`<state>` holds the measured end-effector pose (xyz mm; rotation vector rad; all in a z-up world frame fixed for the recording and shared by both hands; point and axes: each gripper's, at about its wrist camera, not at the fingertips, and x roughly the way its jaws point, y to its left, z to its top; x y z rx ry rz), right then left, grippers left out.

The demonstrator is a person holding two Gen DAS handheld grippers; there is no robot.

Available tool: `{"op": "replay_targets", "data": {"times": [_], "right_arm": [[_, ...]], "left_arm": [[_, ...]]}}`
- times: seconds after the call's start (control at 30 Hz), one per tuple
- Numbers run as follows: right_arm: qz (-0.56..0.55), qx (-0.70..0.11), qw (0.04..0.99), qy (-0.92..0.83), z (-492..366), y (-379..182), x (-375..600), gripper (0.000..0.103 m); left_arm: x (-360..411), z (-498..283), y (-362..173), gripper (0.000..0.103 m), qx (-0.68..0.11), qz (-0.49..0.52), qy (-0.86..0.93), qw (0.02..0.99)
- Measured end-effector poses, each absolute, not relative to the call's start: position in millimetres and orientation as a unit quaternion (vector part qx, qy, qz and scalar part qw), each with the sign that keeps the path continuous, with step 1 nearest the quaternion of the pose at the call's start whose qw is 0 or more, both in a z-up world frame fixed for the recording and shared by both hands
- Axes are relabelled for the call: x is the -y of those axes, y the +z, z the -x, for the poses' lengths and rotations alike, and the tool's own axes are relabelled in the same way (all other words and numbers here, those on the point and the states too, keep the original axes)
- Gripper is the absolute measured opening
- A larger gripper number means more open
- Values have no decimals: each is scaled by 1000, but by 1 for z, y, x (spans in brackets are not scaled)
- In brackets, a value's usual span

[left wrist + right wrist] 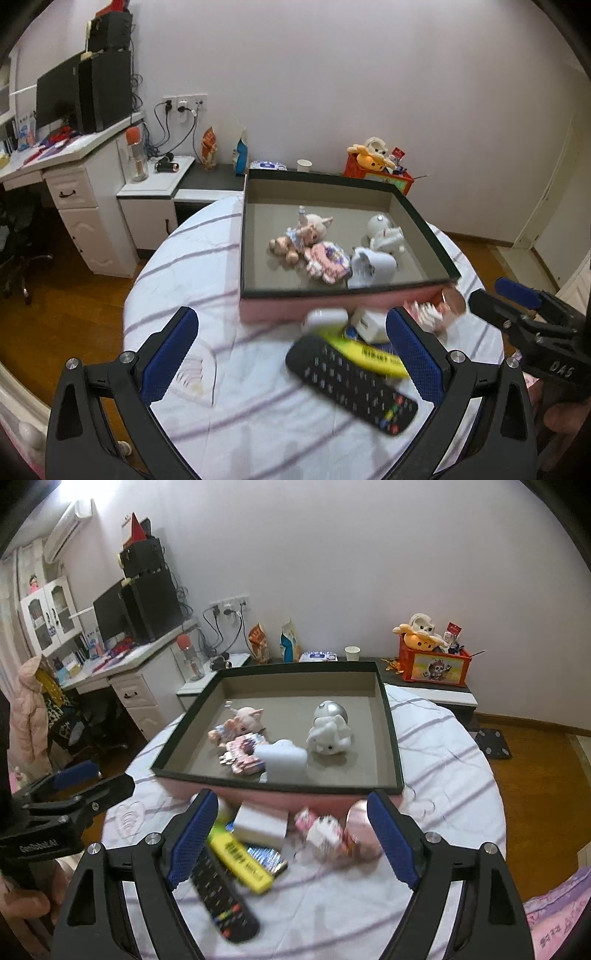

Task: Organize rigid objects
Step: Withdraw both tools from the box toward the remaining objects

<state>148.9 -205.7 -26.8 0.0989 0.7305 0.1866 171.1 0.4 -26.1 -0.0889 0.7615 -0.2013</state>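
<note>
A: Looking past the left hand-held gripper (291,343), what sits between its blue pads?

B: Nothing is gripped. Its jaws stand wide apart, and the black remote control (351,384) lies on the striped sheet (207,295) below and between them, tilted, with a yellow packet (373,354) tucked under its far end.

A: And the right hand-held gripper (291,834)?

B: Also spread wide and empty. Between its fingers, on the sheet, lie a white box (260,823), a pink-and-white carton (325,830) and a shiny foil wrapper (266,860). The remote sits close to its left pad (192,838); a pale pink thing, too blurred to name, lies just inside its right pad.

A: Where is the tray?

B: Straight ahead of both grippers. It is a shallow box (391,738) with a dark rim and a pink outer wall, resting on the sheet just beyond that heap.

A: What is inside it?

B: A small pink doll (240,723) lies on the left. Touching the doll is a flat pink patterned piece (243,755), a white toy robot (328,731) is on the right, and a white blocky thing (282,760) sits near the front wall.

A: Do the grippers touch?

B: No, they sit side by side, apart.
</note>
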Motion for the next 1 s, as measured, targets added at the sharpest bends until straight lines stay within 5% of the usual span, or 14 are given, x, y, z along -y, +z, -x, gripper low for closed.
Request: {"op": "replay_targets", "data": {"times": [0.6, 0.77, 1.0], "right_arm": [[-72, -394, 914, 62, -46, -68, 224, 84], [-80, -394, 914, 65, -41, -70, 225, 103], [-78, -394, 913, 65, -40, -70, 224, 103]], "left_arm": [[-6, -78, -65, 103, -411, 60, -92, 905], [-1, -70, -64, 103, -410, 56, -96, 905], [-4, -69, -63, 103, -408, 61, -92, 906]]}}
